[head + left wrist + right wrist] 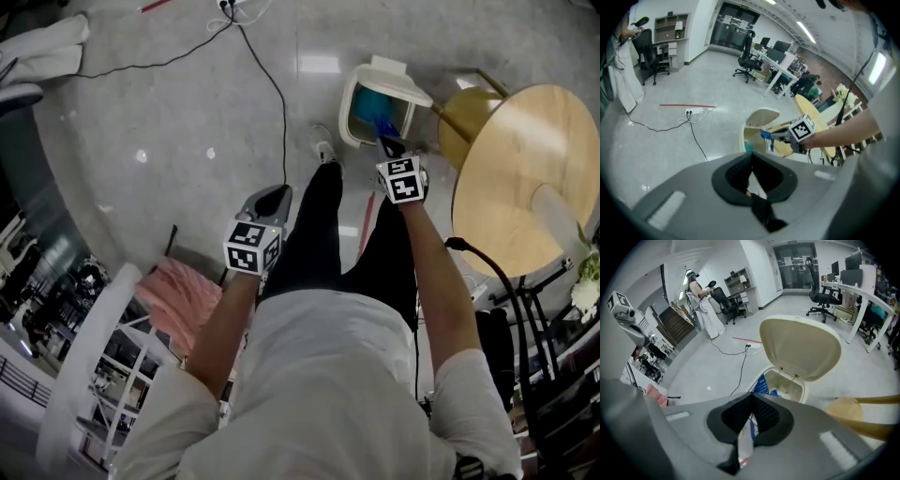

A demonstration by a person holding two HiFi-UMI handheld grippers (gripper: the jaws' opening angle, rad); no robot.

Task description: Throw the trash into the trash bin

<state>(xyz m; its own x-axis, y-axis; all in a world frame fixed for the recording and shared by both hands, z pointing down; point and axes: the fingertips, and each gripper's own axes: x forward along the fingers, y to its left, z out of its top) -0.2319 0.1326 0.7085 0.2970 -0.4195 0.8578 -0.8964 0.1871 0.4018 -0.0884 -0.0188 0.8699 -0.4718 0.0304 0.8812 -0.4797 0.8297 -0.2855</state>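
Note:
A white trash bin (349, 117) stands on the floor with its lid (801, 348) swung up. Blue and white rubbish lies inside it. My right gripper (386, 141) hangs over the bin's near rim (799, 385), pointing steeply down. It is shut on a blue-and-white wrapper (746, 437), whose blue end (382, 127) sticks out above the opening. The left gripper view shows that gripper (776, 136) and the wrapper (765, 135) beside the bin (752, 136). My left gripper (267, 202) hangs over bare floor left of the person's legs. Its fingertips meet (751, 157); a pale patch shows behind them and I cannot tell what it is.
A round wooden table (525, 178) stands right of the bin. A black cable (272, 84) runs across the floor to a power strip (693, 111). A pink cloth (178, 295) lies on a white rack at lower left. Office chairs (745, 61) and desks stand farther off.

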